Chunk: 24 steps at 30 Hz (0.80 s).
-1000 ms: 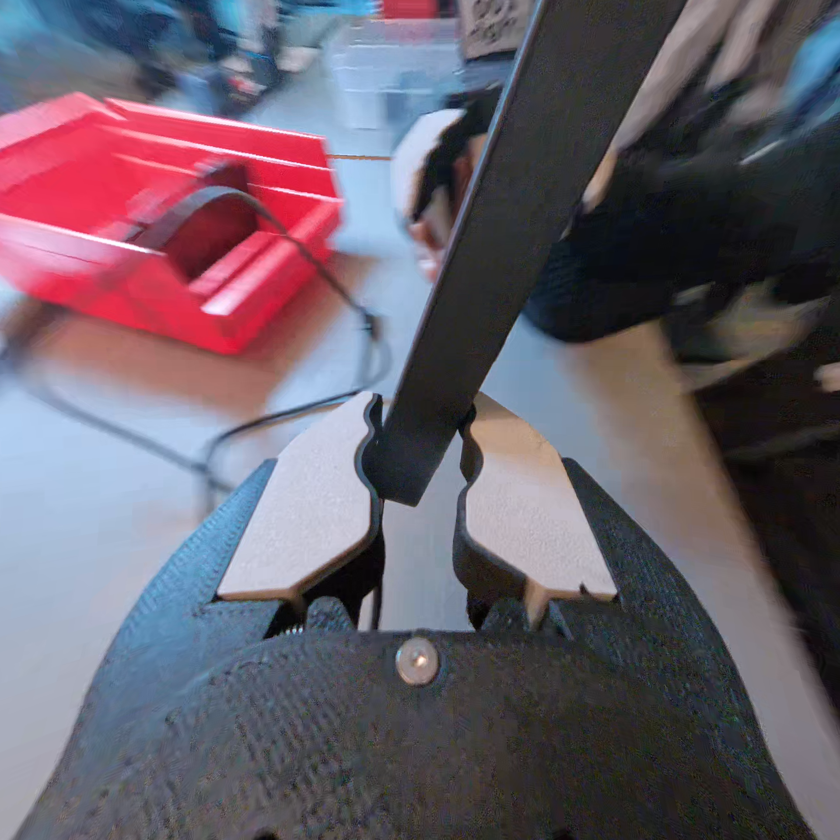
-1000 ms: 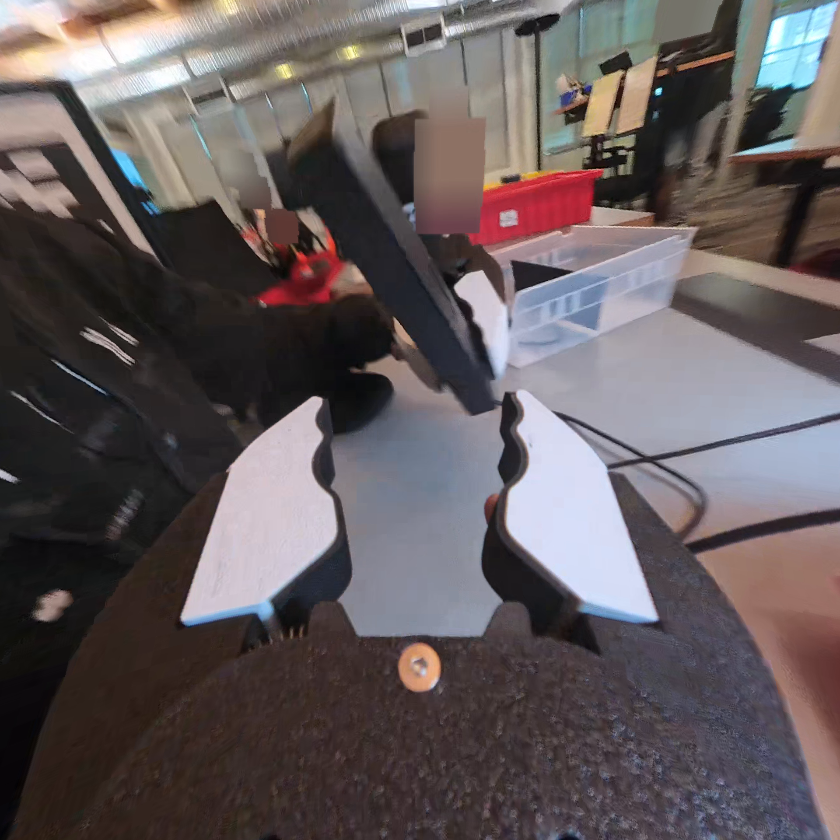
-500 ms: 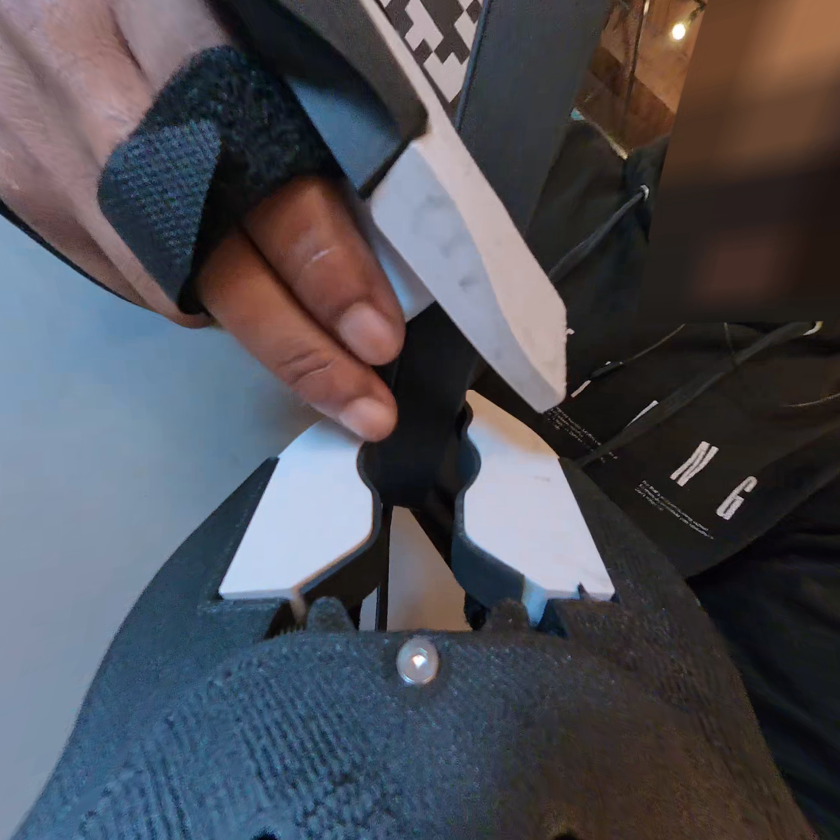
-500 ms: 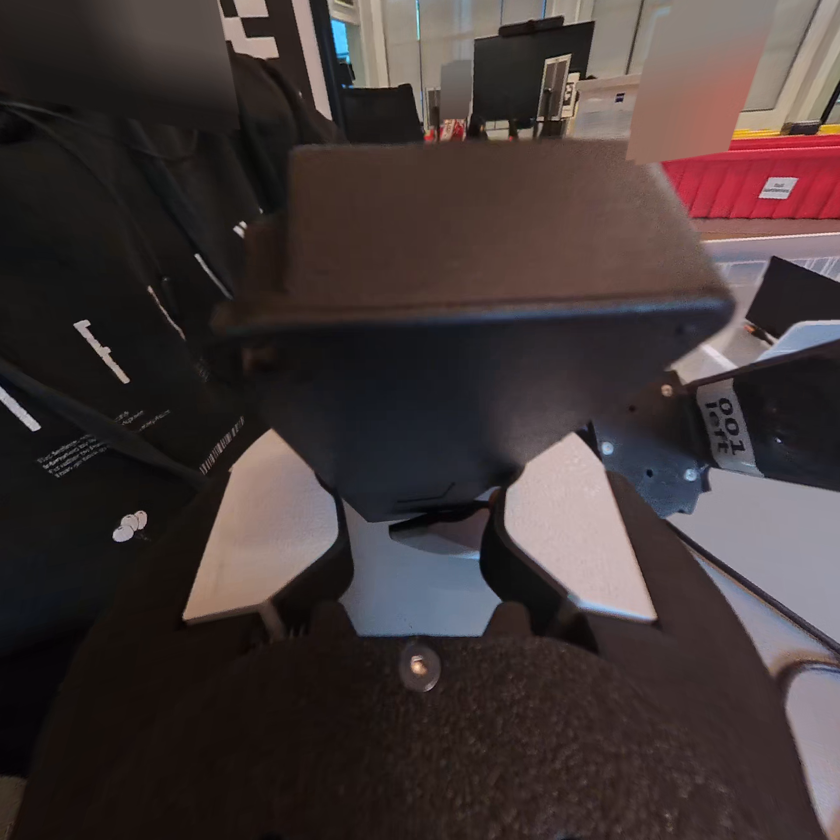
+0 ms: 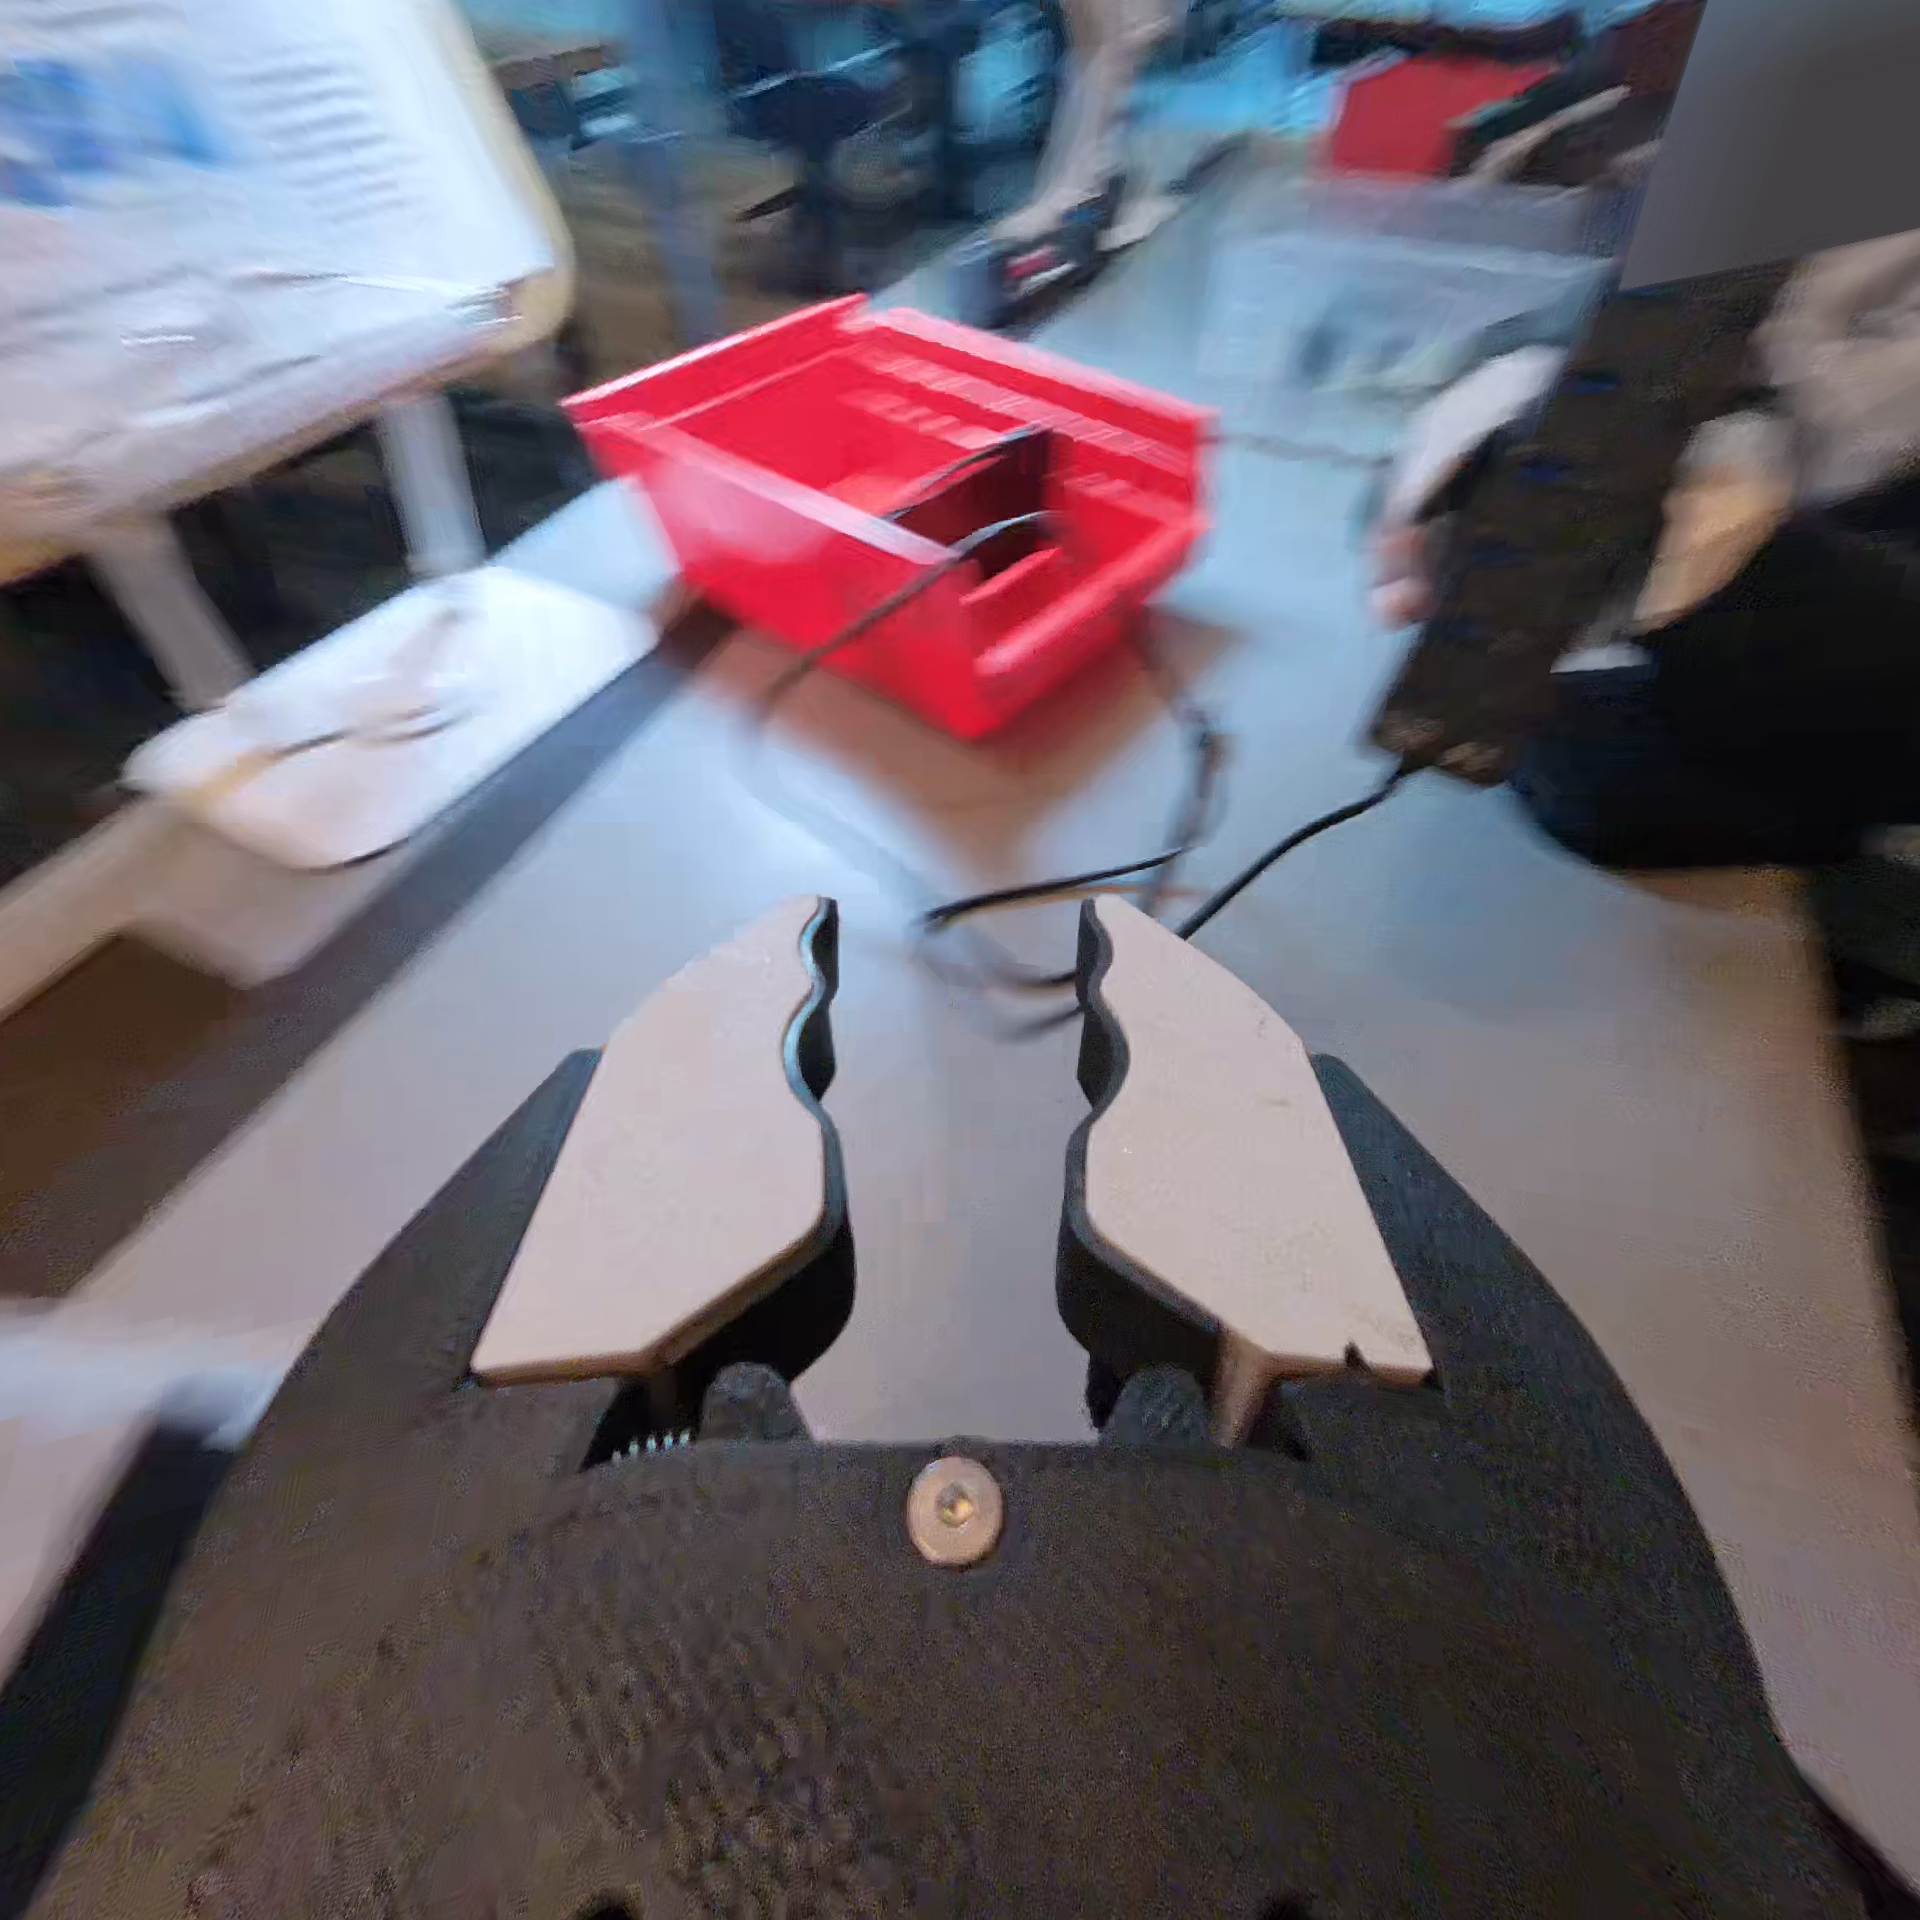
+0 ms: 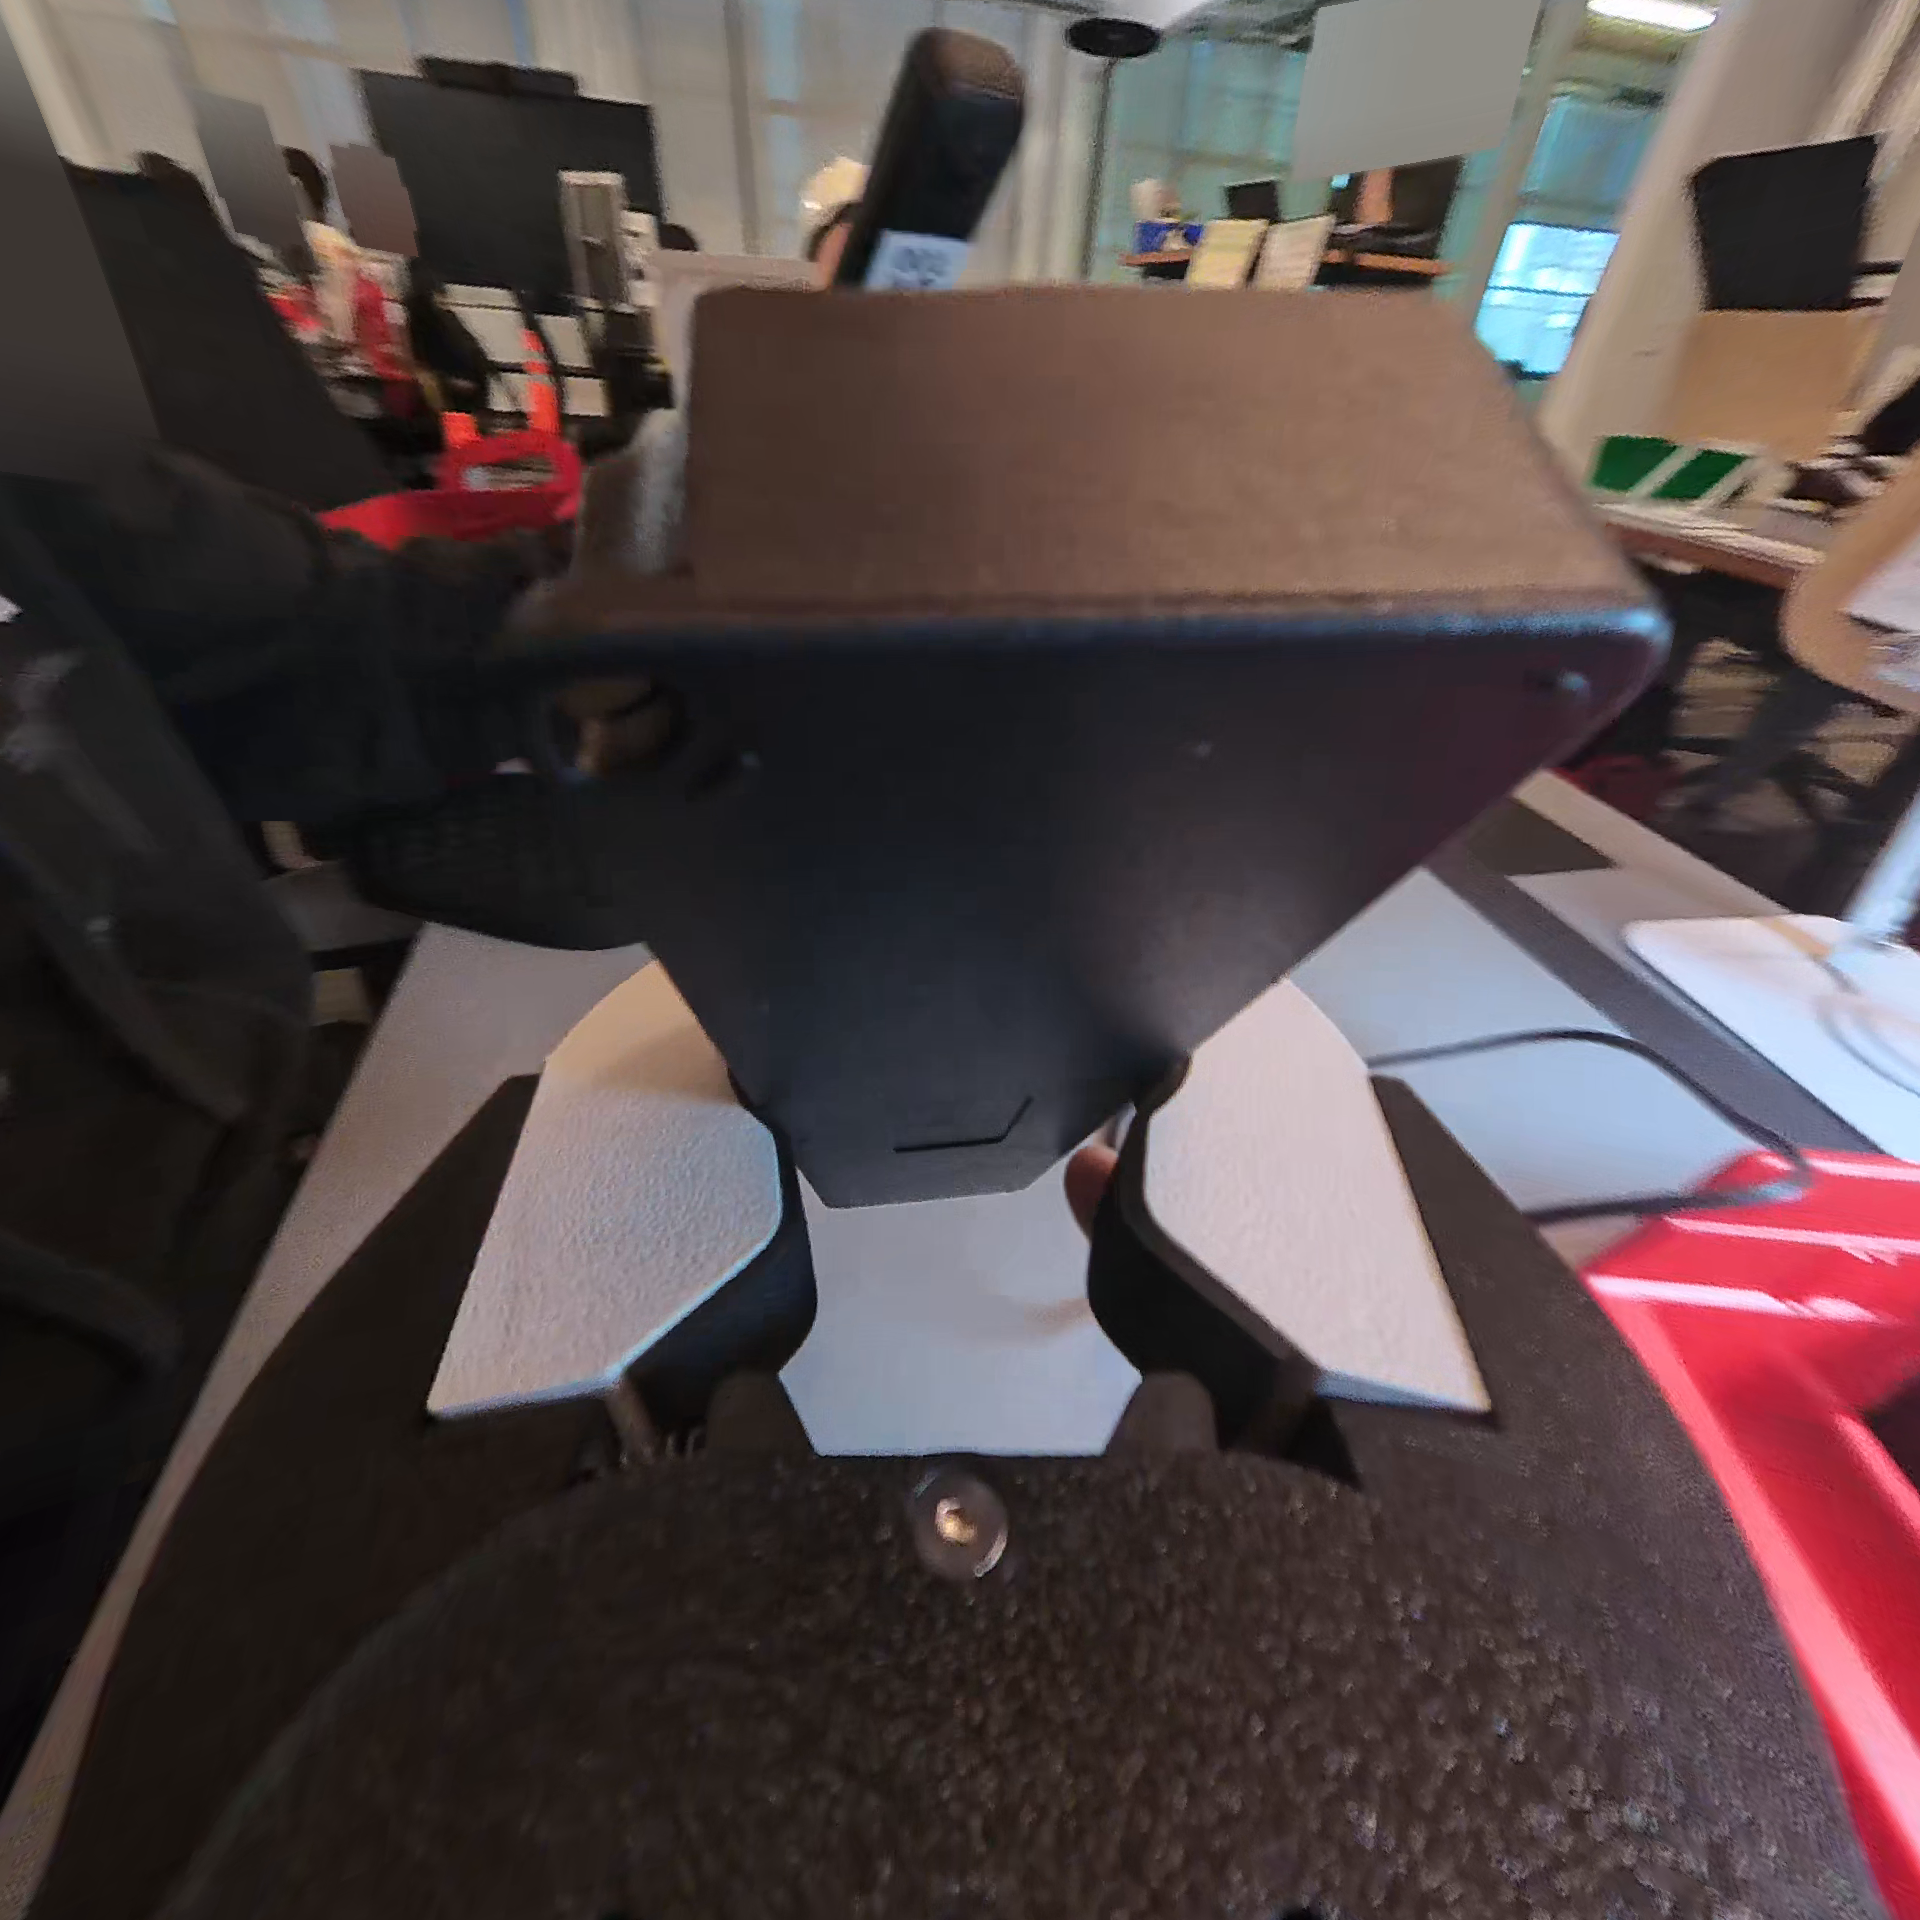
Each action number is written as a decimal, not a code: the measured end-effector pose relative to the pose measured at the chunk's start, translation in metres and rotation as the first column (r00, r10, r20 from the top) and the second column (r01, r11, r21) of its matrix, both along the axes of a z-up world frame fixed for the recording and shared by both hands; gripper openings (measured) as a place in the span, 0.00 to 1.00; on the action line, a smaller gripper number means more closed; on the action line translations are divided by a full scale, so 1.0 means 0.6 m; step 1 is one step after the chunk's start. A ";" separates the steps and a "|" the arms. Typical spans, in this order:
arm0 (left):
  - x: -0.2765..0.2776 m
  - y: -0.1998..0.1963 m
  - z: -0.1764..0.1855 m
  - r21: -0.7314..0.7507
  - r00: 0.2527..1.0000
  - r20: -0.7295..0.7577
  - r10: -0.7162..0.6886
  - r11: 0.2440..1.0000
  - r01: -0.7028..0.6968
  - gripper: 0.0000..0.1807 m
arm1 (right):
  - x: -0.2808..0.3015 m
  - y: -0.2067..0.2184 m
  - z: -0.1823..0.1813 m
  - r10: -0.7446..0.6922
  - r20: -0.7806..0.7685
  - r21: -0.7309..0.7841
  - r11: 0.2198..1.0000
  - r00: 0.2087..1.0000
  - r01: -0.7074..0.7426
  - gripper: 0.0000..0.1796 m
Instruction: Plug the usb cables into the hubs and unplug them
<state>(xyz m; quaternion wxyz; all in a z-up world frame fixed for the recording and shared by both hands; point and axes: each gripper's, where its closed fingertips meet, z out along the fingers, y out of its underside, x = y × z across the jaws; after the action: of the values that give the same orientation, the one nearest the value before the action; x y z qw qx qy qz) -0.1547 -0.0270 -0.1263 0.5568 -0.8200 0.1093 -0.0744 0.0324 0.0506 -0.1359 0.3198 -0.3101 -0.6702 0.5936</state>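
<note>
Left wrist view: the left gripper (image 5: 954, 940) is shown with its jaws apart and nothing between them, held above the grey table (image 5: 1455, 1091). A red bin (image 5: 904, 551) stands toward the far edge of the table, with a dark cable (image 5: 904, 592) draped over its near wall. Black cables (image 5: 1049, 894) lie in a loose tangle on the table between the bin and the fingertips (image 5: 800, 935). A dark flat plate (image 5: 1496, 582) is seen near the right edge of the table, with a cable running from its lower end; much of the view is blurred.

Right wrist view: the right gripper (image 6: 961, 1060) is shown gripping a black plate (image 6: 1039, 727), whose lower corner sits between the two pale fingers (image 6: 623, 1216). The plate hides the fingertips. The red bin (image 6: 1766, 1330) is seen at the right, with a thin black cable (image 6: 1621, 1060) running across the table (image 6: 1507, 1101) into it. No hub can be made out in either view
</note>
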 end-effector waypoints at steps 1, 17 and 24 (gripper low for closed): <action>-0.052 -0.017 0.002 -0.034 0.993 -0.070 0.096 0.995 -0.098 0.23 | -0.001 0.014 0.002 -0.039 -0.001 0.003 0.999 0.999 0.039 0.36; -0.340 -0.183 -0.268 -0.735 0.809 -0.577 -0.108 0.500 -0.458 0.18 | -0.025 0.069 -0.034 -0.159 0.062 -0.061 0.985 0.985 0.163 0.37; -0.330 -0.147 -0.288 -0.786 0.744 -0.569 -0.350 0.497 -0.368 0.09 | -0.026 0.072 -0.042 -0.126 0.087 -0.114 0.984 0.988 0.135 0.37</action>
<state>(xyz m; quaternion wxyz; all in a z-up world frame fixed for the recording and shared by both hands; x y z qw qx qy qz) -0.3526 -0.1153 -0.2993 -0.0114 -0.9525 0.2432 0.1828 0.0169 0.0941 -0.1608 0.3120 -0.3953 -0.6239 0.5976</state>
